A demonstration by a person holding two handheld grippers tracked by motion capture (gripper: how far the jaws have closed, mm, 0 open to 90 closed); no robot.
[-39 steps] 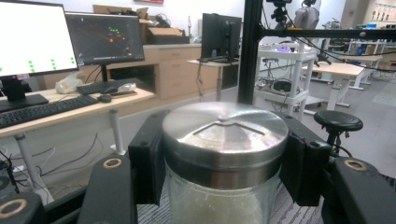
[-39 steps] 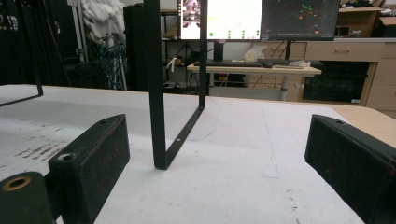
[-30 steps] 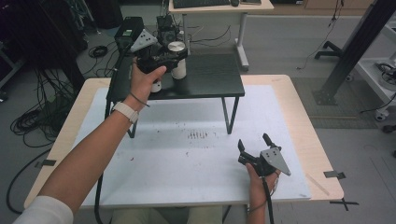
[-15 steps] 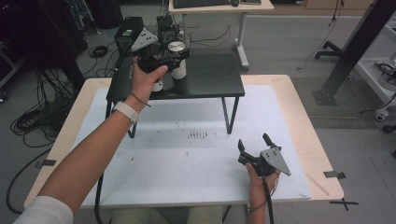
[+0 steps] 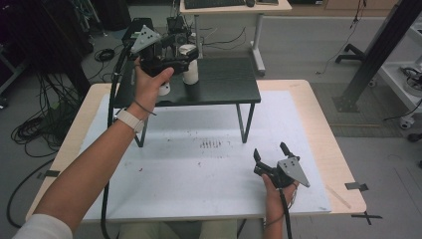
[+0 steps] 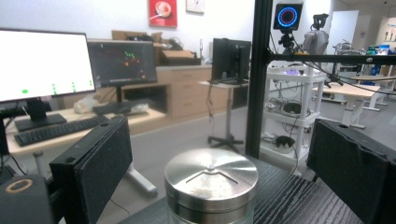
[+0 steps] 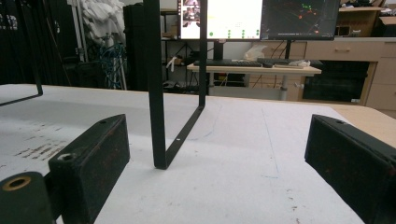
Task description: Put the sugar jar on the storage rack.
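Resting low on the white table (image 5: 199,164), nearest the person, the right gripper (image 5: 272,158) has its jaws spread wide with nothing between them. In the right gripper view those jaws frame bare tabletop and a black shelf leg (image 7: 156,93); faint smudges mark the surface, too blurred to read as writing.

Farther off, a black shelf (image 5: 224,82) stands on the table. The left hand (image 5: 149,87) holds the left gripper (image 5: 186,52) up over the shelf's left part, around a jar (image 5: 189,69). The jaws have just been opening. In the left gripper view they stand wide on either side of the jar with clear gaps, the pads not touching it. The jar stands upright on the shelf; its steel lid (image 6: 211,177) bears a shallow embossed peak shape, no words. The jar's body is cut off at the bottom of that view, and the gripper partly covers it in the high view. A small white thing (image 5: 164,89) beside the hand is mostly hidden.

Beyond, monitors (image 6: 44,63) glow with charts and green marks too small to read. A red poster (image 6: 163,11) on the far wall shows no legible text.
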